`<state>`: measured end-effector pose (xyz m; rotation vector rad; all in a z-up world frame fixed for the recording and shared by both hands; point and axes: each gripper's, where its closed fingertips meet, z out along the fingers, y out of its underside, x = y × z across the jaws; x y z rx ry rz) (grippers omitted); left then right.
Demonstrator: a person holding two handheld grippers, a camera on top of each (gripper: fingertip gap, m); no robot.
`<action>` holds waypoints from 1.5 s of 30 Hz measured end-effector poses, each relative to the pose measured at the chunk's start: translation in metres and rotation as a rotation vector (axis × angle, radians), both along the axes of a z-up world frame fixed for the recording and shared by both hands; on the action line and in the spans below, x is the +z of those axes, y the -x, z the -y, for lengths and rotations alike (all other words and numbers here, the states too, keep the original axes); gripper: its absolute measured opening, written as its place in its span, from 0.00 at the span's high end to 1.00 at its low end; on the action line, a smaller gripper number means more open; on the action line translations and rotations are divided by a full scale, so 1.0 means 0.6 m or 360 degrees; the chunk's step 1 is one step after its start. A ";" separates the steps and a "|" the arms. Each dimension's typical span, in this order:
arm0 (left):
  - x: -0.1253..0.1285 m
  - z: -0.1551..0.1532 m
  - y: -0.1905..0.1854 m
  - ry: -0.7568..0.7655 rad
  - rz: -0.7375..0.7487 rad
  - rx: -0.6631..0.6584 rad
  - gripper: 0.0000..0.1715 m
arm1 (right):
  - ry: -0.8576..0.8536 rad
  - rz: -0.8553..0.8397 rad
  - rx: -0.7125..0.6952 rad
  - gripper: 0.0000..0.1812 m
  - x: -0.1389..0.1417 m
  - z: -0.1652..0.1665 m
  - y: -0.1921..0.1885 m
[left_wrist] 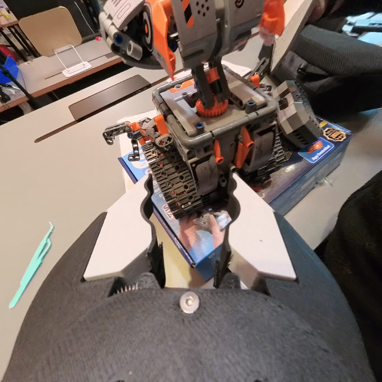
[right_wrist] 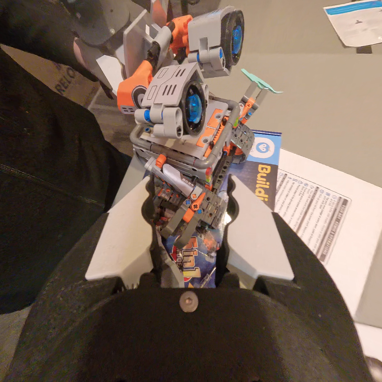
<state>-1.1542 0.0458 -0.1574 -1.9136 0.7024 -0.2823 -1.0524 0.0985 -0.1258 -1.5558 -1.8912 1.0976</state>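
A toy robot (left_wrist: 217, 128) built of grey and orange bricks, with black tracks and two blue-lensed eyes, stands on a blue box (left_wrist: 310, 165). My left gripper (left_wrist: 191, 177) is open. Its white fingertips sit either side of the robot's near track, low by the box. My right gripper (right_wrist: 189, 178) is open on the other side of the robot (right_wrist: 179, 148), its fingertips either side of the robot's grey-and-orange arm (right_wrist: 198, 206) above the box (right_wrist: 244, 175). Each gripper's grey finger shows behind the robot's head in the other view, at top right (left_wrist: 289, 35) and top left (right_wrist: 134, 51).
A mint-green plastic tool (left_wrist: 33, 266) lies on the grey table at the left. A printed sheet (right_wrist: 310, 217) lies beside the box, and another paper (right_wrist: 355, 22) lies farther off. A person's dark sleeve (right_wrist: 41, 144) is close on one side. A tan chair (left_wrist: 49, 29) stands beyond the table.
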 end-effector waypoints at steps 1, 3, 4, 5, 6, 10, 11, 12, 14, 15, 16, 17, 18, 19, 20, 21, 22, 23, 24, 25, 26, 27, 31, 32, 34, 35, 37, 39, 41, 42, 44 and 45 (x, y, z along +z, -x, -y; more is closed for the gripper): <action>0.001 0.004 -0.005 0.0024 0.0029 -0.0006 0.57 | 0.0054 0.0005 0.0034 0.60 0.000 0.004 0.002; 0.006 0.005 -0.015 0.0065 0.0107 0.0019 0.50 | 0.0107 0.0063 0.0065 0.53 -0.010 0.004 0.006; 0.006 0.005 -0.024 0.0092 0.0136 0.0020 0.49 | 0.0105 0.0115 0.0091 0.51 -0.022 0.005 0.006; 0.006 0.004 -0.031 0.0100 0.0135 0.0030 0.48 | 0.0100 0.0132 0.0112 0.51 -0.028 0.006 0.010; 0.008 0.002 -0.039 0.0087 0.0135 0.0034 0.48 | 0.0116 0.0131 0.0138 0.51 -0.031 0.010 0.015; 0.004 -0.011 -0.061 0.0118 0.0129 0.0118 0.45 | 0.0138 0.0194 0.0253 0.55 -0.049 0.024 0.026; 0.004 -0.012 -0.066 0.0119 0.0134 0.0130 0.47 | 0.0152 0.0193 0.0296 0.58 -0.050 0.030 0.028; 0.003 -0.013 -0.071 0.0117 0.0141 0.0133 0.50 | 0.0153 0.0188 0.0307 0.58 -0.051 0.030 0.030; 0.005 -0.015 -0.073 0.0112 0.0174 0.0149 0.51 | 0.0157 0.0165 0.0325 0.59 -0.050 0.028 0.032; 0.005 -0.015 -0.072 0.0112 0.0188 0.0145 0.51 | 0.0162 0.0152 0.0327 0.59 -0.049 0.027 0.033; 0.006 -0.017 -0.071 0.0104 0.0190 0.0140 0.51 | 0.0159 0.0141 0.0326 0.60 -0.049 0.027 0.035; 0.006 -0.018 -0.070 0.0096 0.0187 0.0136 0.51 | 0.0145 0.0134 0.0321 0.60 -0.049 0.025 0.036; 0.007 -0.021 -0.069 0.0095 0.0194 0.0134 0.51 | 0.0145 0.0130 0.0318 0.60 -0.049 0.023 0.037; 0.008 -0.023 -0.068 0.0091 0.0203 0.0132 0.51 | 0.0147 0.0123 0.0315 0.60 -0.047 0.021 0.039; 0.009 -0.025 -0.067 0.0087 0.0208 0.0130 0.51 | 0.0148 0.0113 0.0309 0.61 -0.045 0.019 0.041; 0.011 -0.027 -0.066 0.0077 0.0209 0.0119 0.51 | 0.0163 0.0115 0.0307 0.61 -0.044 0.018 0.041; 0.014 -0.028 -0.066 0.0058 0.0206 0.0109 0.51 | 0.0167 0.0109 0.0309 0.61 -0.042 0.017 0.042; 0.016 -0.030 -0.064 0.0047 0.0210 0.0109 0.51 | 0.0165 0.0092 0.0300 0.61 -0.039 0.014 0.044; 0.019 -0.033 -0.063 0.0048 0.0219 0.0104 0.51 | 0.0177 0.0086 0.0292 0.61 -0.036 0.012 0.045; 0.023 -0.035 -0.063 0.0049 0.0224 0.0091 0.51 | 0.0186 0.0087 0.0288 0.61 -0.032 0.011 0.046; 0.029 -0.038 -0.061 0.0035 0.0222 0.0084 0.51 | 0.0180 0.0077 0.0278 0.61 -0.026 0.008 0.048; 0.035 -0.042 -0.059 0.0026 0.0215 0.0077 0.51 | 0.0170 0.0066 0.0266 0.61 -0.019 0.004 0.050; 0.068 -0.067 -0.043 0.0029 0.0232 0.0016 0.51 | 0.0164 0.0042 0.0204 0.61 0.016 -0.019 0.065; 0.076 -0.076 -0.038 0.0030 0.0218 -0.0003 0.51 | 0.0153 0.0038 0.0188 0.61 0.024 -0.027 0.070; 0.093 -0.096 -0.025 0.0019 0.0207 -0.0043 0.51 | 0.0146 0.0019 0.0146 0.61 0.039 -0.046 0.083; 0.098 -0.107 -0.018 0.0023 0.0201 -0.0067 0.51 | 0.0144 0.0013 0.0125 0.61 0.046 -0.056 0.089; 0.108 -0.131 -0.001 0.0046 0.0207 -0.0114 0.51 | 0.0140 0.0011 0.0077 0.61 0.055 -0.078 0.105; 0.118 -0.158 0.018 0.0061 0.0228 -0.0157 0.52 | 0.0166 -0.0009 0.0025 0.61 0.066 -0.103 0.125; 0.127 -0.188 0.041 0.0056 0.0264 -0.0189 0.51 | 0.0187 -0.0051 -0.0035 0.61 0.077 -0.132 0.148; 0.129 -0.203 0.052 0.0059 0.0281 -0.0207 0.51 | 0.0185 -0.0064 -0.0061 0.61 0.082 -0.147 0.159; 0.130 -0.235 0.077 0.0054 0.0274 -0.0262 0.51 | 0.0167 -0.0051 -0.0106 0.61 0.082 -0.177 0.183; 0.127 -0.252 0.090 0.0046 0.0249 -0.0288 0.51 | 0.0141 -0.0045 -0.0129 0.61 0.079 -0.193 0.195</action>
